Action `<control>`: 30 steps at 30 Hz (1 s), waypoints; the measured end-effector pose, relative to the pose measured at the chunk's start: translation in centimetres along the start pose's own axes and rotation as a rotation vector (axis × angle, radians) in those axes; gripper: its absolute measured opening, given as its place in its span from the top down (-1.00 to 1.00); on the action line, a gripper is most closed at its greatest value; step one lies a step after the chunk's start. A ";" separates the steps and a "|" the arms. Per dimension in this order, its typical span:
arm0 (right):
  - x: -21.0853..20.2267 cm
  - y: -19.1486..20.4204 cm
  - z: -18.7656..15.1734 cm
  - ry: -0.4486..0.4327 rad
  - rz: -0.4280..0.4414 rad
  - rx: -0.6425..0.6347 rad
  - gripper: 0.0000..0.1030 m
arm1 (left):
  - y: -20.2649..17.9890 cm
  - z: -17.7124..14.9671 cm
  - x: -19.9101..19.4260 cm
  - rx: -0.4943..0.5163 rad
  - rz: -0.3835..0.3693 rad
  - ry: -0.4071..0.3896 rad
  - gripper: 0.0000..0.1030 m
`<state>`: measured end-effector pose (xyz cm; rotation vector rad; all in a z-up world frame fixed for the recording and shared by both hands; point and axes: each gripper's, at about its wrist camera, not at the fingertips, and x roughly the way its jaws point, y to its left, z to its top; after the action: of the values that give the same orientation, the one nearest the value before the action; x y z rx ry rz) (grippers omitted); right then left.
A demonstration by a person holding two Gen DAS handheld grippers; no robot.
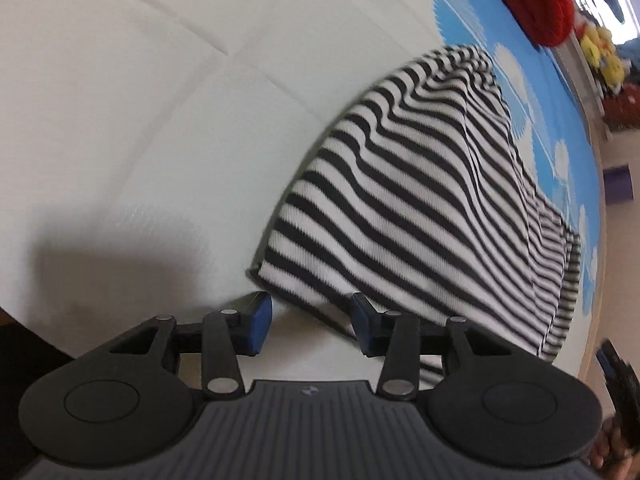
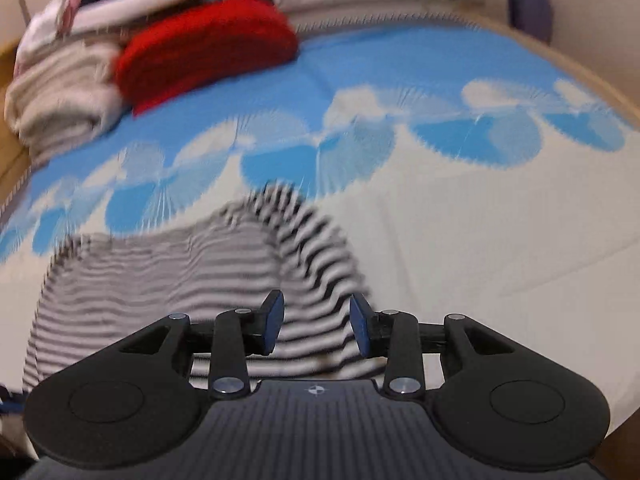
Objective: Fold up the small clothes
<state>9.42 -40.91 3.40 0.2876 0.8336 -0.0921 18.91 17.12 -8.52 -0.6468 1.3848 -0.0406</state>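
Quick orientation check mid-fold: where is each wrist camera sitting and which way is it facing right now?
Left wrist: on the left gripper, angled down at the striped garment's hem corner on the white part of the mat; open blue pads show.
Right wrist: on the right gripper, above the striped garment, facing a red knit and clothes pile; open pads show.
Shared: striped garment, red knit, cloud-print mat.
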 end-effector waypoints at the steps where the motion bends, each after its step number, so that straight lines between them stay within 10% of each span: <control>1: -0.7 -0.2 0.4 -0.017 0.001 -0.005 0.26 | 0.1 0.2 0.0 -0.009 -0.001 -0.006 0.06; 17: -2.0 -2.7 -0.1 -0.096 -0.068 0.025 0.26 | -1.5 1.6 0.7 0.003 0.030 -0.079 0.08; 21: -1.1 -2.7 -0.3 -0.069 -0.090 0.021 0.26 | -1.9 1.7 1.1 0.023 0.027 -0.075 0.74; 30: -0.6 -3.4 -0.2 -0.067 -0.121 0.146 0.26 | -1.8 0.6 -2.7 0.076 -0.024 -0.186 0.84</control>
<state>8.19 -44.17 3.00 0.3690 0.7785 -0.2754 19.45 16.94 -5.31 -0.5886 1.1904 -0.0506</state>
